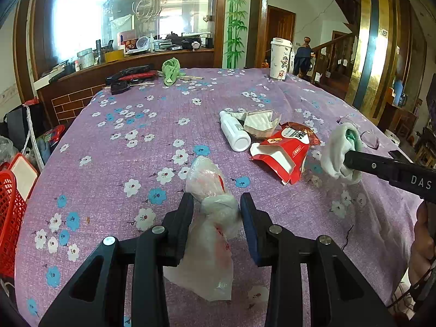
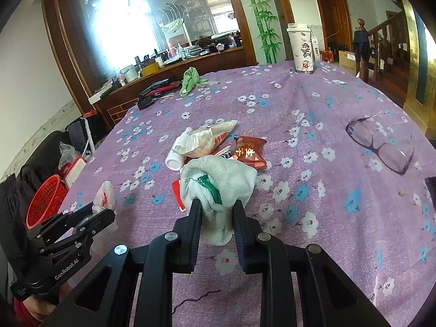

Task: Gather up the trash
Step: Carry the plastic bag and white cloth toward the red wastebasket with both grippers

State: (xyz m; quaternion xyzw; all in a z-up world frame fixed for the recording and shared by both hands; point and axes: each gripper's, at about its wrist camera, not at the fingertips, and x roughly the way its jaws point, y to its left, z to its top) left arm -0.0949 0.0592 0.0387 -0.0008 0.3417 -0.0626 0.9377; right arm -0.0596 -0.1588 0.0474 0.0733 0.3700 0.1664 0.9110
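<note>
On the tablecloth (image 1: 114, 169) a bottle (image 1: 235, 132), a wrapper (image 1: 260, 122) and a carton (image 1: 280, 154) lie clustered mid-table; a plastic bag (image 1: 211, 209) lies nearer, left of them; a cup (image 1: 280, 58) stands at the far edge; glasses (image 2: 381, 143) lie right; a basket (image 2: 46, 200) sits left, off the table.

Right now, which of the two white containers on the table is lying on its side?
The small white bottle beside the wrappers lies on its side; the tall cup at the far edge stands upright.

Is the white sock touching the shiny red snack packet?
Cannot tell. In the right wrist view the white sock, held by the right gripper, overlaps the red snack packet, hiding any contact or gap.
</note>
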